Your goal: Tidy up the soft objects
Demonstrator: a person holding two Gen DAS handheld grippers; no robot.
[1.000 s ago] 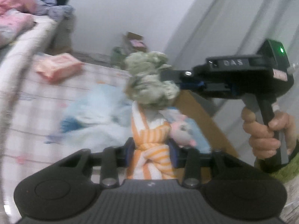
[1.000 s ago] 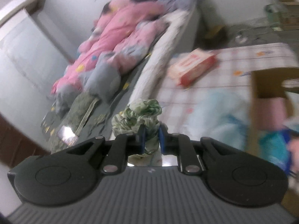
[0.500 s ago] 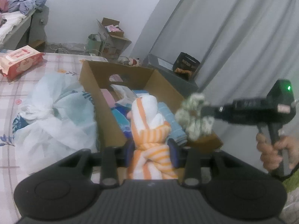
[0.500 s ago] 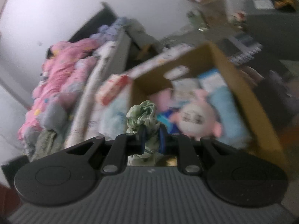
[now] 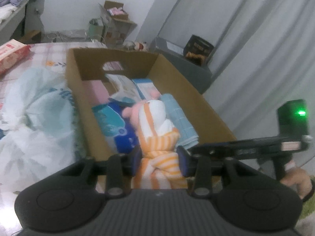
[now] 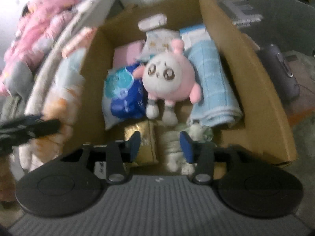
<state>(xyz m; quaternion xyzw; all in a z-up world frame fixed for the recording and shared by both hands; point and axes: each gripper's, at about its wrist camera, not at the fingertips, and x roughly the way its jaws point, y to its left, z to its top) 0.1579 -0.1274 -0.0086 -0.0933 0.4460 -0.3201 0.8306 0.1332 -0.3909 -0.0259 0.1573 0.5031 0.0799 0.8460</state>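
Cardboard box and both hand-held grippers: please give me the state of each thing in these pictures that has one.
cardboard box: open, partly filled
left hand-held gripper: shut on the orange striped cloth, above the box's near end
right hand-held gripper: jaws just opened, holding nothing
green-white cloth: released, lying in the box
pink plush toy: lying face up in the box
blue towel: folded, along the box wall
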